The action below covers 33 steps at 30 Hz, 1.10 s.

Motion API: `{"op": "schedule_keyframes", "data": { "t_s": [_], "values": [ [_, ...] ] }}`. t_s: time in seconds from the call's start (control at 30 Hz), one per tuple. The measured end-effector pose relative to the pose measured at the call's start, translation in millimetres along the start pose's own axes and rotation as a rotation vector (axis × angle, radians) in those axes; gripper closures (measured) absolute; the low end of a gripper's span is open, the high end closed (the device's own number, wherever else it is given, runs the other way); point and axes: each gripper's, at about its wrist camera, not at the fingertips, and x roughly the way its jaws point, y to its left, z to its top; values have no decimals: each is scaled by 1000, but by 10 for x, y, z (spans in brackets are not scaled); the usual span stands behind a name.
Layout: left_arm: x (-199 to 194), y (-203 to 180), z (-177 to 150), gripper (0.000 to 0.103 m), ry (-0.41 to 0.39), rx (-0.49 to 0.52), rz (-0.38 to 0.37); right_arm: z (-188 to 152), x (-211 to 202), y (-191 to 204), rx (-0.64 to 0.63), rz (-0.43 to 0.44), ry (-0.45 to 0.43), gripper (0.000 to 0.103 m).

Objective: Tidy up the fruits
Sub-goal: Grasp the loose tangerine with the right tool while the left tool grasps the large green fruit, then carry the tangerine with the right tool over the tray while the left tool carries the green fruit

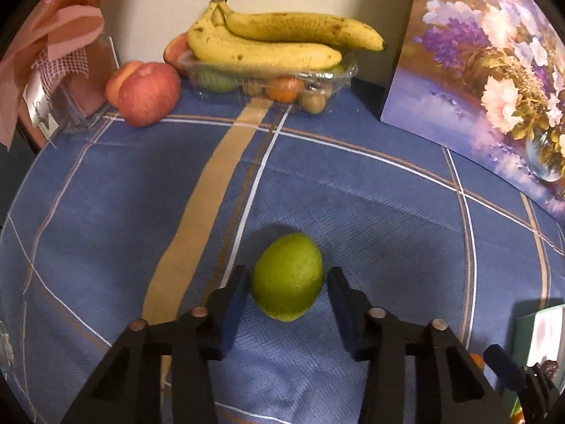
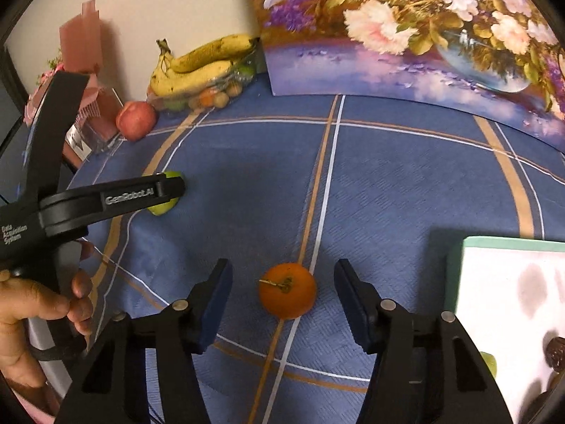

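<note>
A green pear-like fruit (image 1: 287,277) lies on the blue checked tablecloth (image 1: 106,212), between the open jaws of my left gripper (image 1: 287,282); the left pad looks close to it, the right pad stands apart. It also shows in the right wrist view (image 2: 166,206), mostly hidden behind the left gripper. An orange (image 2: 286,290) lies between the open jaws of my right gripper (image 2: 282,289), with a gap on both sides. A white tray with a green rim (image 2: 501,243) sits at the right, holding a dark fruit (image 2: 556,355).
At the back stands a clear plastic box (image 1: 268,81) of small fruits with bananas (image 1: 268,42) on top. A red apple (image 1: 148,93) lies left of it beside a pink gift box (image 1: 70,70). A flower painting (image 1: 494,70) leans at the right.
</note>
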Motion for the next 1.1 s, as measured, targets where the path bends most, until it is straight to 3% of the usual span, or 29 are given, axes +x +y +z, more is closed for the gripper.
{"op": "schedule_keyframes", "data": {
  "t_s": [0.2, 0.3, 0.6, 1.1],
  "values": [
    [6, 22, 0, 60, 3, -7, -8, -10, 83, 36, -19, -3, 26, 55],
    [-8, 37, -2, 60, 8, -10, -4, -28, 112, 52, -35, -32, 32, 66],
    [-217, 17, -57, 60, 16, -31, 3, -20, 8, 20, -19, -21, 26, 67],
    [-978, -317, -415, 60, -17, 2, -21, -185, -750, -24, -30, -74, -6, 67]
  ]
}}
